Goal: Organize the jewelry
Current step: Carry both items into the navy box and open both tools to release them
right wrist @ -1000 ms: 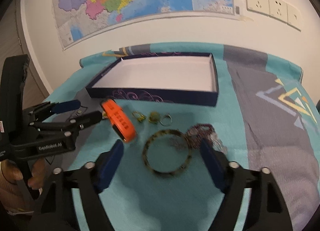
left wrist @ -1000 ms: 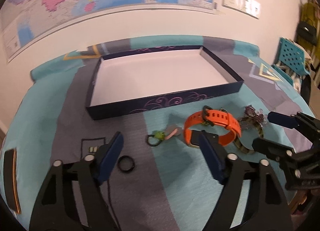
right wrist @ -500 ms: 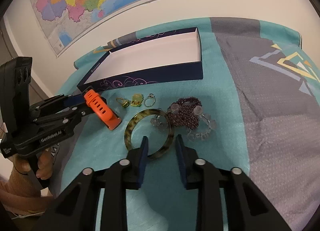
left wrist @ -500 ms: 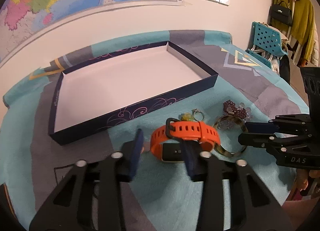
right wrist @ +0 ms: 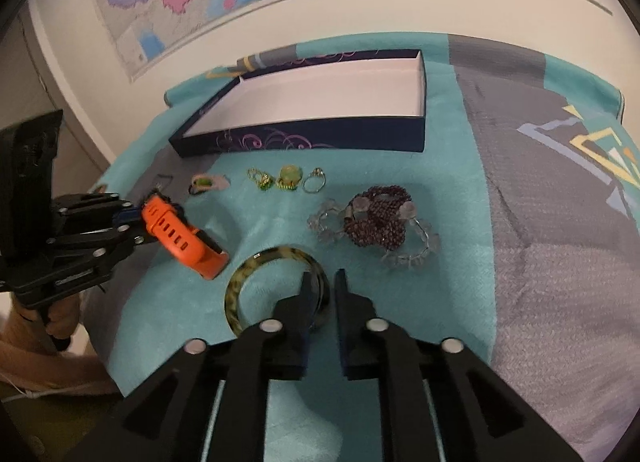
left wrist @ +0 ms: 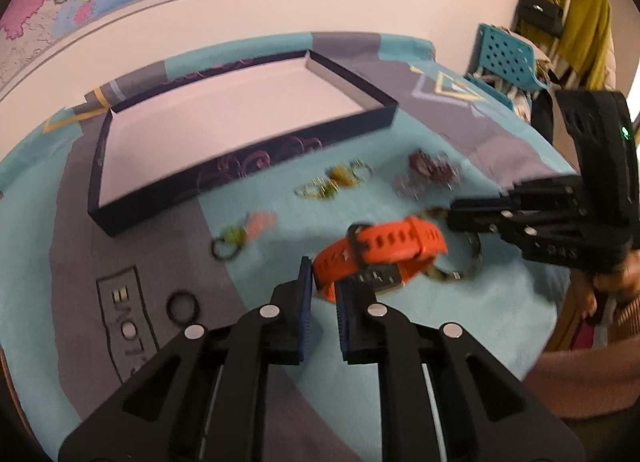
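Note:
The orange watch [left wrist: 384, 246] has the near end of its strap between the pads of my left gripper [left wrist: 324, 282], whose jaws are closing on it. From the right wrist view the watch [right wrist: 180, 238] hangs tilted from that gripper [right wrist: 136, 222]. My right gripper [right wrist: 324, 286] is shut on the rim of the tortoiseshell bangle [right wrist: 248, 274], one finger inside the hoop and one outside. The dark blue box [right wrist: 300, 140] with a white floor lies behind, with nothing in it.
On the teal and grey cloth lie three small rings [right wrist: 290, 176], a purple bead bracelet [right wrist: 376, 218], a clear bead bracelet [right wrist: 404, 258], a green and pink charm [left wrist: 244, 230] and a black ring [left wrist: 182, 308]. A wall with a map stands behind the box.
Both grippers went from wide open to nearly closed. The left one swung toward the watch and took its strap. The right one came down over the bangle's rim.

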`<move>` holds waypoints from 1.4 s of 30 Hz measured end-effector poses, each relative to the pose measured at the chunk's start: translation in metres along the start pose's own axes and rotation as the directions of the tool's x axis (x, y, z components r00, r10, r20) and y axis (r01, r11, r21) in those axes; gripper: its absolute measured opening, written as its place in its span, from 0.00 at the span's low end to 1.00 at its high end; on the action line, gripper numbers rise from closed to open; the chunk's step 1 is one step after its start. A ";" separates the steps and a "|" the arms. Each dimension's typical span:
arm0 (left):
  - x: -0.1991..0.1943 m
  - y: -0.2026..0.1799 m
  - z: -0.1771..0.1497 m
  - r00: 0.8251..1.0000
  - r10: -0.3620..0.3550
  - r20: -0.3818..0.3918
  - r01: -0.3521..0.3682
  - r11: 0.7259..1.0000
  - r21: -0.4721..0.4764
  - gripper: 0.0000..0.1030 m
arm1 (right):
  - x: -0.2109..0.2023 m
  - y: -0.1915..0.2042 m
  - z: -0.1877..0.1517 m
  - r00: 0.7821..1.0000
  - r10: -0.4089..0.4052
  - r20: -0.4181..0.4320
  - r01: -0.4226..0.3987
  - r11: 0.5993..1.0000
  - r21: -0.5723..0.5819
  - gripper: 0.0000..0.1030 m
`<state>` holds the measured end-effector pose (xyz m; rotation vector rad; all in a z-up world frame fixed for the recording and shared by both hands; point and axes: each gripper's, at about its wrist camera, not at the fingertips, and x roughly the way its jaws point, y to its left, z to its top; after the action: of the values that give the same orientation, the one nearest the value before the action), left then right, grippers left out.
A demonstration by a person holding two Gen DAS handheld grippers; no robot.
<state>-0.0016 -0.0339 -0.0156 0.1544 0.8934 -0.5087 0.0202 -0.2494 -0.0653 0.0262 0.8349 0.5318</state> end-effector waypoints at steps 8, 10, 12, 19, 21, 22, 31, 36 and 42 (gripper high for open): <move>0.007 0.001 0.004 1.000 0.022 0.022 -0.023 1.000 0.017 0.30 | 0.007 0.015 0.005 0.994 -0.105 -0.038 0.099 0.985 -0.138 0.17; 0.014 0.002 0.007 1.000 0.007 0.015 -0.008 1.000 0.004 0.16 | 0.007 0.015 0.005 0.992 -0.122 -0.033 0.115 0.981 -0.156 0.07; 0.018 0.003 0.009 1.000 0.008 0.007 -0.007 1.000 -0.010 0.08 | 0.007 0.014 0.004 0.993 -0.113 -0.027 0.108 0.983 -0.147 0.06; 0.010 0.008 0.009 1.000 -0.023 -0.013 0.022 0.999 -0.049 0.06 | 0.002 0.011 0.004 0.996 -0.090 -0.021 0.086 0.988 -0.130 0.05; 0.006 0.013 0.010 1.000 -0.025 -0.019 0.024 0.998 -0.063 0.06 | -0.003 0.009 0.007 0.997 -0.071 -0.008 0.069 0.991 -0.117 0.06; 0.003 0.016 0.011 0.999 -0.025 -0.020 0.024 0.997 -0.069 0.06 | -0.004 0.010 0.008 0.998 -0.063 -0.002 0.062 0.992 -0.113 0.06; -0.027 0.041 0.033 0.999 -0.027 0.039 0.031 0.993 -0.111 0.06 | -0.015 0.014 0.044 0.995 -0.051 0.080 0.062 0.988 -0.141 0.06; -0.037 0.067 0.061 0.998 0.007 0.069 0.003 0.991 -0.137 0.06 | -0.016 0.011 0.083 0.989 -0.061 0.137 0.083 0.983 -0.163 0.06; -0.022 0.103 0.102 0.997 0.053 0.051 -0.042 0.980 -0.194 0.06 | 0.003 0.003 0.134 0.984 -0.071 0.165 0.099 0.981 -0.166 0.06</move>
<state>0.1091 0.0298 0.0567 -0.0152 0.8772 -0.3774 0.1162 -0.2212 0.0247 -0.1262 0.6295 0.5129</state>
